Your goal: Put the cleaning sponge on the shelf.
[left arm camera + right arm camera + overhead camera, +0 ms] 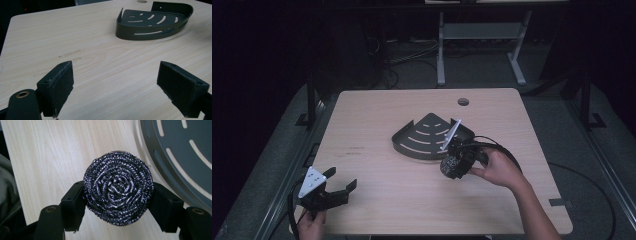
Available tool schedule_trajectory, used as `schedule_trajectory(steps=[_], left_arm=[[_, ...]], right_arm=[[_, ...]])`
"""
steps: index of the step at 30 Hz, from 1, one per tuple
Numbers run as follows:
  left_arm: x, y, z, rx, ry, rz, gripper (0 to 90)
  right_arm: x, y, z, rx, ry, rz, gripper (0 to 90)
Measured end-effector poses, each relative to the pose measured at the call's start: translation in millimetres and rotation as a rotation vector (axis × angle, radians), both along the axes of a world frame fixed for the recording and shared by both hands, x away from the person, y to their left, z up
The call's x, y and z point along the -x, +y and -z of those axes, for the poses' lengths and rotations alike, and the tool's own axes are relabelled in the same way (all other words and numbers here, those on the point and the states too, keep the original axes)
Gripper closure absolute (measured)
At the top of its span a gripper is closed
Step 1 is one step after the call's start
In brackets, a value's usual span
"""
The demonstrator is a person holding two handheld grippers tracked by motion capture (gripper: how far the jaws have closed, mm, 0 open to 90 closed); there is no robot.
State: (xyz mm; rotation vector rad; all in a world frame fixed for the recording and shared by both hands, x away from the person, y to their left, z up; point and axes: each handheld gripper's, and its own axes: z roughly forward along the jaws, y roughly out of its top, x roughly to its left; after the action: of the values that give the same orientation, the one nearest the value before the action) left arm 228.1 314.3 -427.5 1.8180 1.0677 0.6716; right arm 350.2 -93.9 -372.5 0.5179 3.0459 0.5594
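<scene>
A round steel wool scourer [118,188] sits squeezed between the two black jaws of my right gripper [117,202], held above the wooden table. In the high view the scourer [450,166] and right gripper [457,162] are just at the front right edge of a dark slotted corner shelf basket [424,136]. The basket's curved rim [175,170] fills the upper right of the right gripper view. My left gripper [343,179] rests near the table's front left corner, jaws wide apart with bare table between them [115,82]. The basket [152,23] lies far ahead of it.
The light wooden table [377,120] has a round cable hole [463,102] near its back edge. A strip of tape [557,202] lies at the front right edge. A metal desk frame [482,35] stands on the floor behind. Cables trail from both grippers.
</scene>
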Motion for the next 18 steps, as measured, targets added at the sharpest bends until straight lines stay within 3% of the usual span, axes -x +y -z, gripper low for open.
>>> schedule_trajectory(steps=[18], left_arm=[[-0.6, -0.2, -0.1, 0.004, -0.001, 0.001, 13.2]], right_arm=[[-33.3, 19.8, -7.7, 0.025, 0.015, -0.008, 33.3]])
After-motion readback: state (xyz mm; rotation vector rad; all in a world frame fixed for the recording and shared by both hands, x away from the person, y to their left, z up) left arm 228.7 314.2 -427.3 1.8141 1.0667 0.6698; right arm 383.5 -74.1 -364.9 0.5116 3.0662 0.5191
